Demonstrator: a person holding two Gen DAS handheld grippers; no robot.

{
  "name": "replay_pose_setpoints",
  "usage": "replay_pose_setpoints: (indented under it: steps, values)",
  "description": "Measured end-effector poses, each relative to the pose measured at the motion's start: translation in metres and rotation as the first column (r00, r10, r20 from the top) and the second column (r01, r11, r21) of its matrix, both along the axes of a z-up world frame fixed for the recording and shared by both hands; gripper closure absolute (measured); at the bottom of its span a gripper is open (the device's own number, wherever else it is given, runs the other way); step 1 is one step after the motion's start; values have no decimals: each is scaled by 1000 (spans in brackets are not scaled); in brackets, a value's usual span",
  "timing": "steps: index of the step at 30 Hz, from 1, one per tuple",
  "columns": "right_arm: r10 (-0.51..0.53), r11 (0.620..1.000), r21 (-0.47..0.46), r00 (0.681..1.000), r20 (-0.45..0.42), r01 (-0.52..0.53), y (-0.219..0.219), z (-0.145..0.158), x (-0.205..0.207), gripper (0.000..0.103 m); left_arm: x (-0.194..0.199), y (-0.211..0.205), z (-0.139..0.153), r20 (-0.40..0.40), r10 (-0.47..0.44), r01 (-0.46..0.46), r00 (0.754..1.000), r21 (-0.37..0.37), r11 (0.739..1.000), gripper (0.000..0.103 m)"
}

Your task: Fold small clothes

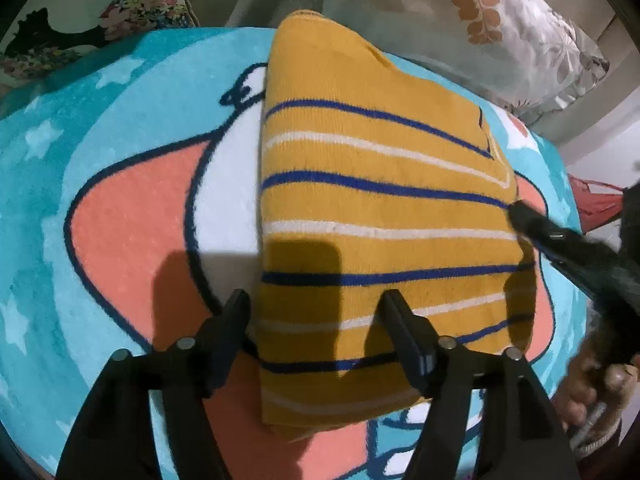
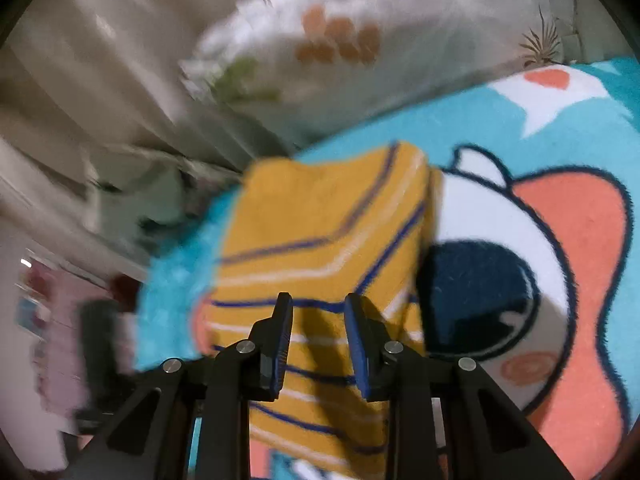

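A small mustard-yellow knit garment (image 1: 380, 216) with blue and white stripes lies folded on a turquoise cartoon rug (image 1: 120, 208). My left gripper (image 1: 316, 300) is open just above the garment's near left edge, holding nothing. My right gripper (image 1: 520, 210) reaches in from the right, its tip at the garment's right edge. In the right wrist view the right gripper (image 2: 318, 302) is open over the same garment (image 2: 328, 220), its jaws apart and empty. That view is motion-blurred.
The rug (image 2: 560, 240) shows a white, coral and navy cartoon figure. Leaf-print pillows (image 1: 500, 20) and a floral cushion (image 1: 132, 8) lie behind the rug. A red object (image 1: 596, 204) sits at the far right. A hand (image 1: 592, 392) grips the right tool.
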State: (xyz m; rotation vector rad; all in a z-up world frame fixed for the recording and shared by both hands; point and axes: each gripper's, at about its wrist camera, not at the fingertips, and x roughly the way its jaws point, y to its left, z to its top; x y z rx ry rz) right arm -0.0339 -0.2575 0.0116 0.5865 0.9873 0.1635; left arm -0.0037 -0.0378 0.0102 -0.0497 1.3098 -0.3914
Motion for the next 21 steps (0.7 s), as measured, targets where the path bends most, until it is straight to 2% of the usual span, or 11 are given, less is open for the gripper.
replay_pose_setpoints:
  steps: [1, 4, 6, 9, 12, 14, 17, 19, 21]
  values:
    - [-19, 999, -40, 999, -30, 18, -2, -7, 1, 76, 0, -1, -1, -5, -1, 1, 1000, 0, 1000, 27]
    - [-62, 997, -59, 997, -54, 59, -14, -12, -2, 77, -1, -1, -5, -18, -12, 12, 1000, -2, 1000, 26]
    - [-90, 986, -148, 994, -63, 80, -16, -3, -4, 75, -3, 0, -5, -7, -24, 24, 1000, 2, 1000, 26]
    - [-136, 981, -145, 991, -22, 131, -21, 16, -7, 75, -3, 1, -7, -5, -31, 31, 1000, -10, 999, 26]
    - [-109, 980, -165, 994, 24, 112, -8, 31, 2, 74, 0, 3, -10, -25, -40, 39, 999, -24, 999, 23]
    - [-71, 978, -196, 997, 4, 71, 7, 28, 19, 74, 2, 2, -12, -37, -43, 42, 998, -27, 999, 20]
    - [-49, 967, -253, 997, -65, 31, 20, 7, 38, 71, 5, 3, -12, -44, -66, 65, 997, -40, 997, 18]
    - [-80, 962, -267, 994, -74, 58, 16, 3, 41, 65, 5, 2, -12, -46, -82, 79, 996, -48, 996, 18]
    - [-117, 964, -249, 990, -77, 95, 11, 8, 38, 64, 5, 3, -13, -47, -95, 92, 994, -58, 994, 18]
